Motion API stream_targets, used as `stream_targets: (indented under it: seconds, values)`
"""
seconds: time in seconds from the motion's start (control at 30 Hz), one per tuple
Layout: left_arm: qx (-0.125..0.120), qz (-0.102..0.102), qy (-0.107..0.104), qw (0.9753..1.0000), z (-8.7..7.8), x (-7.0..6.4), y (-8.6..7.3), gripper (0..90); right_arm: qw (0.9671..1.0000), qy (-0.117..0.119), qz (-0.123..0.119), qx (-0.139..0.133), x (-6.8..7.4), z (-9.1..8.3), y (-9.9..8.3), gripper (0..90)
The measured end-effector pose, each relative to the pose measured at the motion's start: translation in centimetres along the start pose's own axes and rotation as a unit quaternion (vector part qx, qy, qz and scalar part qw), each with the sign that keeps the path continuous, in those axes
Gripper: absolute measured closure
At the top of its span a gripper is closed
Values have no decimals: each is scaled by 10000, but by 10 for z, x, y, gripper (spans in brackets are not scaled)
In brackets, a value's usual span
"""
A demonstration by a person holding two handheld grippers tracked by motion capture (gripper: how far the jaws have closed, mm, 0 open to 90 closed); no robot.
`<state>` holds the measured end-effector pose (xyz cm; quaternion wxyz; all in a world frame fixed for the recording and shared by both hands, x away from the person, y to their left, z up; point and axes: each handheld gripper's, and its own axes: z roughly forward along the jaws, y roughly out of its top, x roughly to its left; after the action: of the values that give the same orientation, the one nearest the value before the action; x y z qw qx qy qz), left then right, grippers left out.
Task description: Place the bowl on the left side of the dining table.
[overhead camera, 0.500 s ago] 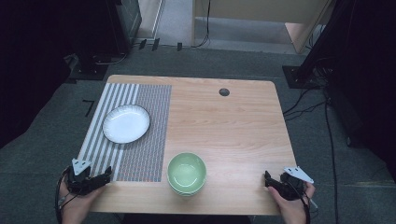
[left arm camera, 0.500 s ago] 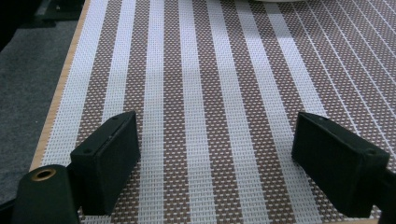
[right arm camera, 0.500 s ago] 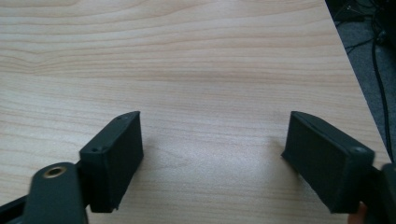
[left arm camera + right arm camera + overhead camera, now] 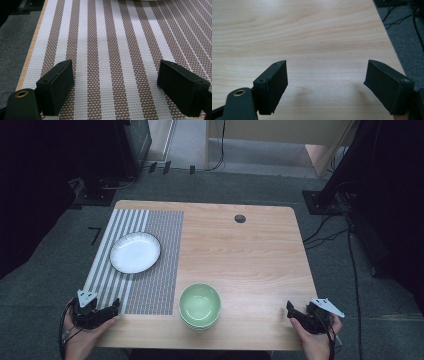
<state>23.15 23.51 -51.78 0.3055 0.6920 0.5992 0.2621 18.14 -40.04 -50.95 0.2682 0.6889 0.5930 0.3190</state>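
The left gripper (image 4: 111, 310) sits at the near left corner of the table (image 4: 250, 250), held in the person's left hand (image 4: 82, 337). Its 2 black jaws stand spread wide with nothing between them, and in the left gripper view (image 4: 115, 86) they hang just above the striped placemat (image 4: 112, 50), close to the mat's near left edge, where a thin strip of wood and grey carpet (image 4: 12, 50) show beside it. The white rim of a plate (image 4: 150, 0) barely enters at the top of that view.

The right gripper (image 4: 291, 309) rests at the near right corner, held in the right hand (image 4: 312, 340). Its jaws are likewise spread apart and empty; in the right gripper view (image 4: 325, 85) they frame bare wood, with the table's right edge and cables (image 4: 407, 15) on the floor beyond.

Between the 2 grippers, near the front edge, stand green bowls (image 4: 200, 305), stacked, just beside the right border of the placemat (image 4: 150, 270). The white plate (image 4: 135, 252) lies on the mat's far half, well apart from both grippers. A small dark round hole (image 4: 240, 218) marks the table's far side.
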Motion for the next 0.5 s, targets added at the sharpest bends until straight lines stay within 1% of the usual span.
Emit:
stream_targets:
  seconds: [0.13, 0.17, 0.23, 0.27, 0.3, 0.47, 0.5]
  values:
    - [-3, 0, 25, 10000, 0, -1, 0, 130, 10000, 13, 5, -55, 3, -5, 3, 186]
    - [5, -2, 21, 10000, 0, -1, 0, 130, 10000, 36, 41, -69, 8, -7, 5, 188]
    - [1, -4, 21, 10000, 0, 0, 0, 130, 10000, 17, 7, -65, 12, -8, 6, 188]
    - [1, -4, 21, 10000, 0, 0, 0, 130, 10000, 17, 7, -65, 12, -8, 6, 188]
    - [1, -12, 19, 10000, 0, 0, 0, 130, 9999, 102, -26, -49, 18, -9, 6, 190]
    - [-3, -20, 15, 10000, 0, 0, 0, 130, 9998, 181, -93, -93, 30, -13, 8, 196]
    - [-2, -18, 15, 10000, 0, 0, 0, 130, 9996, 243, -88, -108, 33, -15, 9, 196]
